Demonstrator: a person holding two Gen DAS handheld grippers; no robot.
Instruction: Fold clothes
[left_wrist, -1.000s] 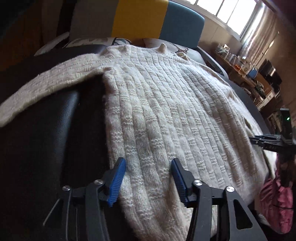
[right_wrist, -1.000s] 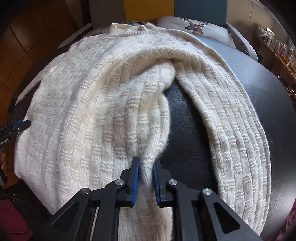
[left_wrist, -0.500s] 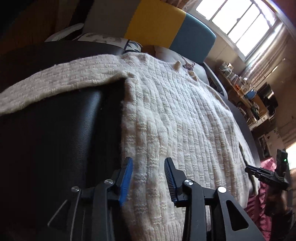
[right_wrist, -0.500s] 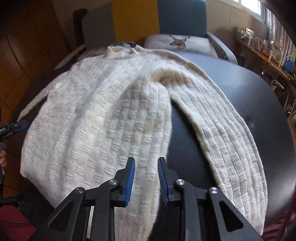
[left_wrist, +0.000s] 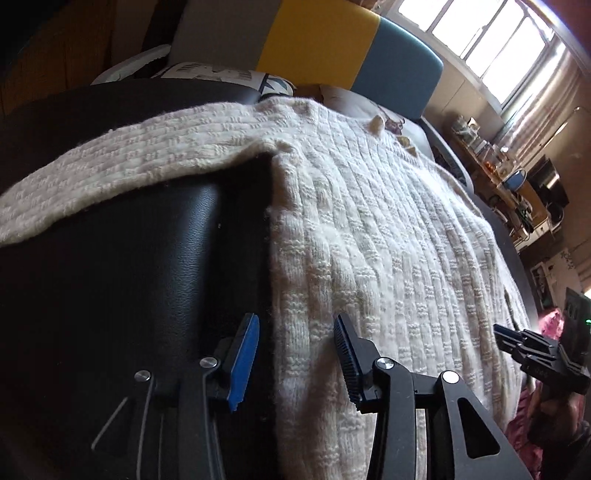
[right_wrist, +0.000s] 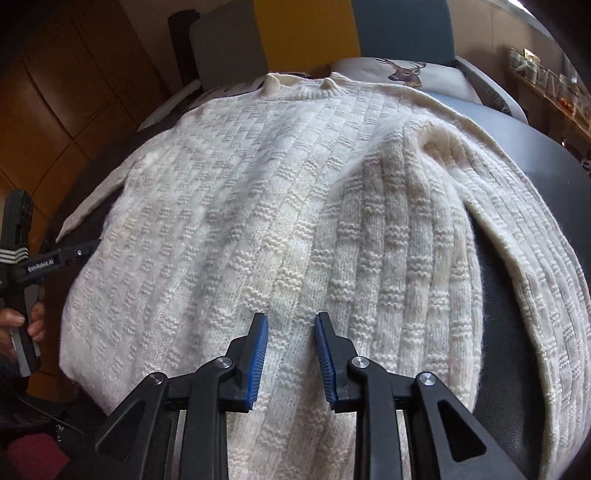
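**Cream sweater spread flat, both grippers released**

In the left wrist view, the left gripper (left_wrist: 295, 354) sits at 6 o'clock, its jaws apart and clamping nothing; the side edge of the cream knit sweater (left_wrist: 369, 240) runs between the blue pads. One sleeve (left_wrist: 122, 162) stretches toward 9 o'clock, its cuff cut off by the frame. The black padded surface (left_wrist: 129, 258) fills the lower left. At 4 o'clock the other tool's tip shows, its jaws too small to judge there.

In the right wrist view, a hand (right_wrist: 22, 325) at 9 o'clock (partly out of frame) grips a handle. The right gripper (right_wrist: 291, 350) at 6 o'clock is released, pads hovering over the sweater's body. The hem disappears beneath the gripper. At 3 o'clock the second sleeve (right_wrist: 517, 258) drapes down, its end hidden.
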